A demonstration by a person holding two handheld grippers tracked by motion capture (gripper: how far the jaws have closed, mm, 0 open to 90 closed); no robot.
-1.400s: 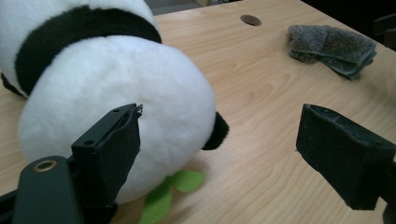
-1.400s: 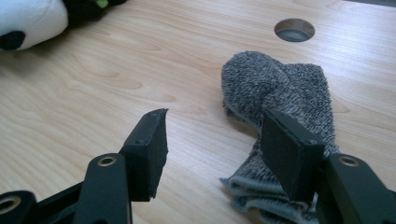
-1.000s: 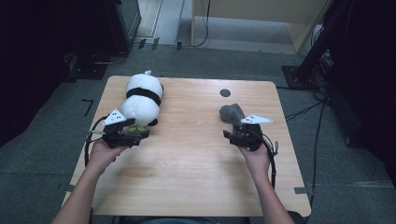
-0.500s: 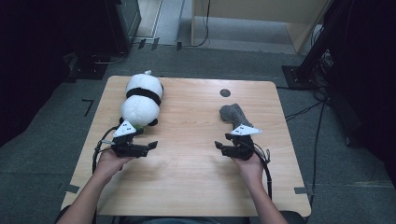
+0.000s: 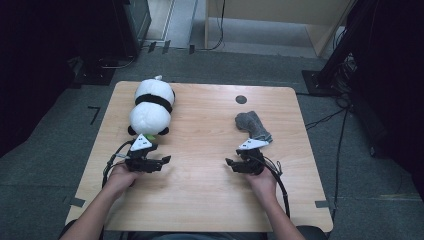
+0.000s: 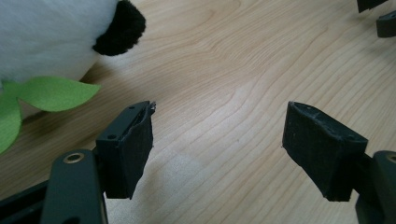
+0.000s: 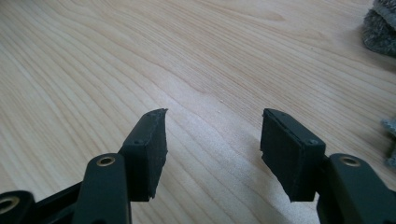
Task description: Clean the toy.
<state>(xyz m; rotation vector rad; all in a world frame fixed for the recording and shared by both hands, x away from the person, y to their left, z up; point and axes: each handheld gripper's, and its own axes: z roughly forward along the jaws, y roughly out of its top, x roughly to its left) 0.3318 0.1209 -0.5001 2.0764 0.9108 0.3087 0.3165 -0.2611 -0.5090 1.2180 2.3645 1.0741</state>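
Both grippers have pulled back toward the person. Left gripper [image 5: 161,161] sits at the panda's [image 5: 150,106] 6 o'clock, right gripper [image 5: 231,163] at the sock's [image 5: 252,125] 7 o'clock. Jaws spread, holding nothing; looks like a reset.

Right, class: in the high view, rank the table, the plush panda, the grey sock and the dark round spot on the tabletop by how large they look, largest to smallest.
1. table
2. plush panda
3. grey sock
4. dark round spot

All four differ clearly in that view, so no ties.
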